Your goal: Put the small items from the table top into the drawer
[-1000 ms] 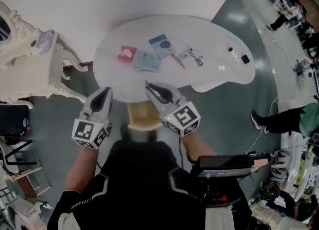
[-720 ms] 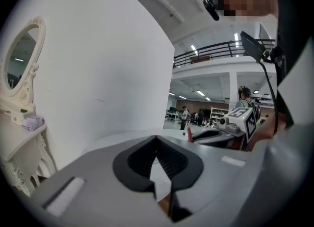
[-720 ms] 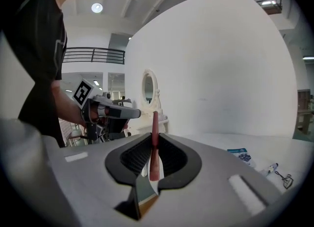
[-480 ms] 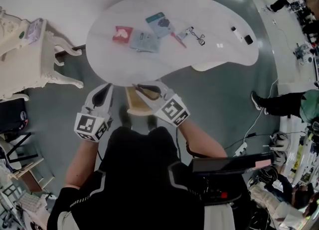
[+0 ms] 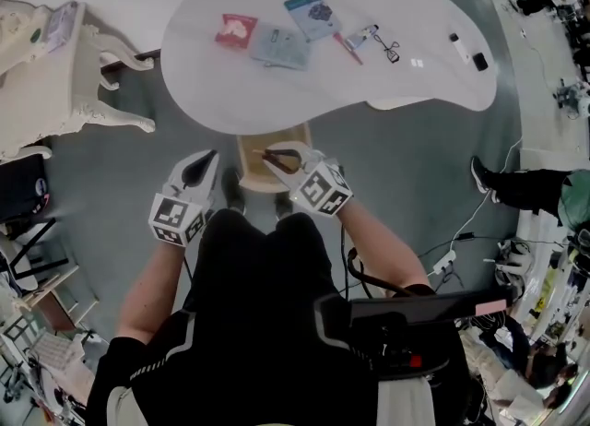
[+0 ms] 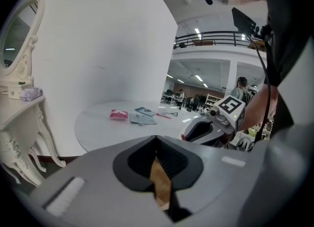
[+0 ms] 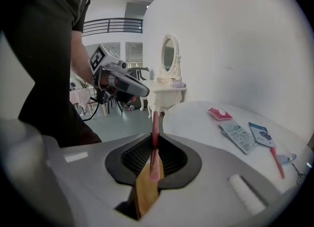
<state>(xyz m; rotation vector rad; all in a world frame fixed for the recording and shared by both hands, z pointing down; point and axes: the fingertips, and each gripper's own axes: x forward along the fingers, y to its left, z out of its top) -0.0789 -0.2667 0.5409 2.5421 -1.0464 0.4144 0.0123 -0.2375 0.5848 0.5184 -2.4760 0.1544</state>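
Observation:
On the white table (image 5: 277, 92) lie a red packet (image 5: 238, 29), a grey-blue packet (image 5: 279, 46), a teal packet (image 5: 313, 9), a red pen (image 5: 348, 43) and a wire clip (image 5: 387, 44). Below the table's near edge an open wooden drawer (image 5: 251, 175) shows. My right gripper (image 5: 269, 154) hangs over the drawer, shut on a thin red stick (image 7: 155, 132) that points up from its jaws. To its left my left gripper (image 5: 208, 157) is shut with nothing in it, its jaws (image 6: 156, 140) meeting at the tip.
A white and a black small item (image 5: 468, 53) lie at the table's right end. An ornate white dressing table (image 5: 51, 83) stands at the left. A person's legs (image 5: 516, 198) and cables are at the right on the grey floor.
Both grippers have dropped from the level of the table's near edge to the open drawer below it. The right one still holds the red stick and has tilted downward.

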